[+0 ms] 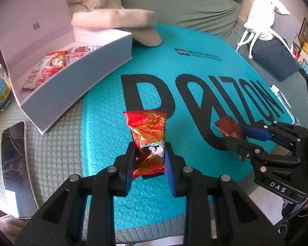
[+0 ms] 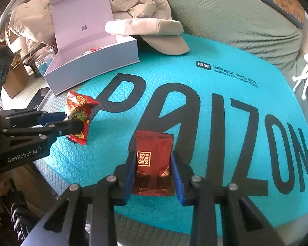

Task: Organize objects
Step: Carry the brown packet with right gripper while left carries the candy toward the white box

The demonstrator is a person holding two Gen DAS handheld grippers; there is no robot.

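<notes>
Both grippers have a sweet in hand, so the picking-up step looks done — what remains, by my reading, is the carry to the open white box (image 1: 76, 78) at the far left, which already holds a row of red-and-white packets (image 1: 49, 69).

The left gripper (image 1: 149, 160) has its fingers (image 1: 127, 164) drawn narrow around a bright red and gold wrapper (image 1: 148, 135), pinching it near its lower end so that the twisted top stands up above the pads. The right gripper (image 2: 153, 174) has its fingers (image 2: 177, 176) closed in on a dark red sachet (image 2: 154, 160) with a gold "Kiss" label; the blue pads sit against both side edges, and it lies flat between them, low over the teal mat (image 2: 215, 123).

The mat, printed with large black letters, lies on a green quilted bed cover (image 1: 51, 139) — no worktop here. A beige cap (image 1: 133, 22) rests at the far edge of the mat, just beside the box.

The next move likely calls for lifting each sweet clear of the mat and swinging it left and away over the box's near wall before letting go. The left one is the closer to the box and would reasonably go first. Both wrappers are thin and crinkly, so they may slip or twist in the grip.
</notes>
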